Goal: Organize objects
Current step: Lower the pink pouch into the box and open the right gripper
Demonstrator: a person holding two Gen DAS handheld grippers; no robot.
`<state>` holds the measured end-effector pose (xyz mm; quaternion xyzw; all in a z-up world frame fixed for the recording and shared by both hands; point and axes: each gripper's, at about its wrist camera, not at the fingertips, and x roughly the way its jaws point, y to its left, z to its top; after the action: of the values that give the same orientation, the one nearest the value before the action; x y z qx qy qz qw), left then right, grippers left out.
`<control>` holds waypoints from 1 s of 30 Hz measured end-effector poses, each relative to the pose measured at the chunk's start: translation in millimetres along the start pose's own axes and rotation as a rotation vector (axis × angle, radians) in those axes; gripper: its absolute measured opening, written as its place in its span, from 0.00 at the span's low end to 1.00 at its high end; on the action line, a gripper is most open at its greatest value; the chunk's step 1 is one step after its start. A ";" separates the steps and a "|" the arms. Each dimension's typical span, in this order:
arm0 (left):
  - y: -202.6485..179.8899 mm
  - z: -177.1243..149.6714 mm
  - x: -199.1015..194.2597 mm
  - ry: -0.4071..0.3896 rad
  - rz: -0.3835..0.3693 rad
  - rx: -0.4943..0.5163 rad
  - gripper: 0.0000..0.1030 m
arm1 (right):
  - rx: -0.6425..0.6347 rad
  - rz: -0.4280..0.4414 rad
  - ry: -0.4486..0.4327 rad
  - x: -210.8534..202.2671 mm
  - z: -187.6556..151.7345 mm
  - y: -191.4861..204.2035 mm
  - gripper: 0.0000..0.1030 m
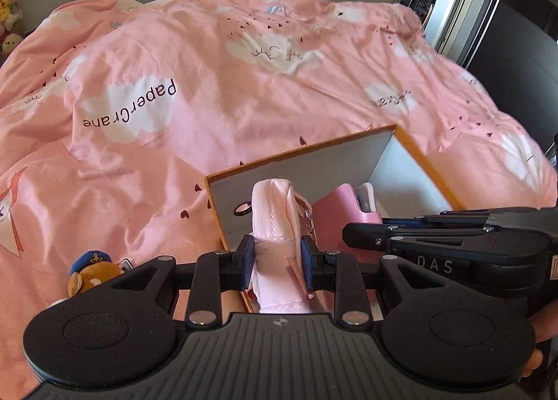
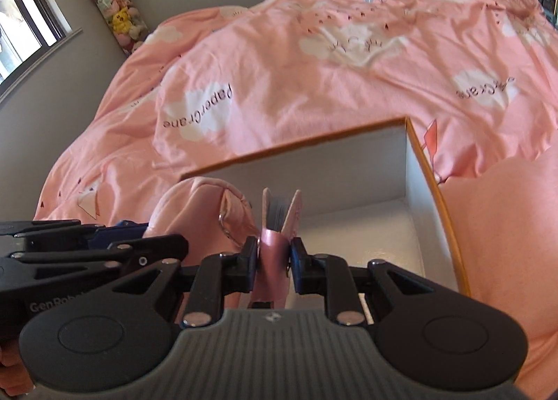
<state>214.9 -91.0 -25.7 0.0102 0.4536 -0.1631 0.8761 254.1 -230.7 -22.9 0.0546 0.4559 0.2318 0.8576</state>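
Nearest, my left gripper [image 1: 277, 262] is clamped on a pale pink fabric pouch [image 1: 273, 222], the blue pads [image 1: 246, 257] pressing its soft folded middle. The cloth bulges above and below the pads; I judge it light, limp and easily squashed, best held across a seamed fold, as here, not by a loose edge. A metal ring [image 1: 243, 209] hangs at its side and could snag.

Just beside it, my right gripper [image 2: 275, 260] is closed on the spine end of a small pink wallet [image 2: 279, 222]. Its two covers splay apart above the pads, showing a stack of leaves or cards between them. The glossy cover looks stiffer than the pouch but slippery, so I judge a grip low, near the spine, to be the safest.

Both things hang over the near part of an open cardboard box [image 2: 423, 163] with orange edges and white inner walls. From the right wrist view the floor by its right wall is bare; what lies below the pouch I cannot tell.

The box rests on the near edge of a bed under a pink quilt [image 1: 223, 61] printed with clouds. A small plush bear in a blue cap [image 1: 91, 274] lies near the box's left side.

Beyond, in the far left corner, stands a tall tube of plush toys [image 2: 117, 13] topped with a panda.
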 end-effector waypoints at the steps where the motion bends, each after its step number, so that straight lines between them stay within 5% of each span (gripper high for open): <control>1: -1.4 0.2 4.3 0.006 0.007 0.007 0.30 | 0.008 0.005 0.010 5.8 0.6 -3.1 0.20; 14: -7.8 6.7 30.7 0.042 0.065 0.063 0.36 | 0.050 0.030 0.070 42.3 2.7 -14.5 0.20; 20: -0.5 5.3 26.4 0.018 0.006 0.035 0.53 | 0.070 0.022 0.070 44.8 1.5 -16.8 0.20; 25: 12.0 2.5 9.8 -0.006 -0.085 -0.022 0.58 | 0.064 0.019 0.074 43.1 0.7 -13.4 0.20; 30: 19.8 -11.7 -21.6 -0.066 -0.096 -0.014 0.67 | -0.011 -0.004 0.074 35.7 -0.4 4.5 0.21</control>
<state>199.9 -64.4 -17.9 -0.0233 0.4256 -0.2019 0.8818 269.2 -210.8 -48.7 0.0403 0.4861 0.2343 0.8409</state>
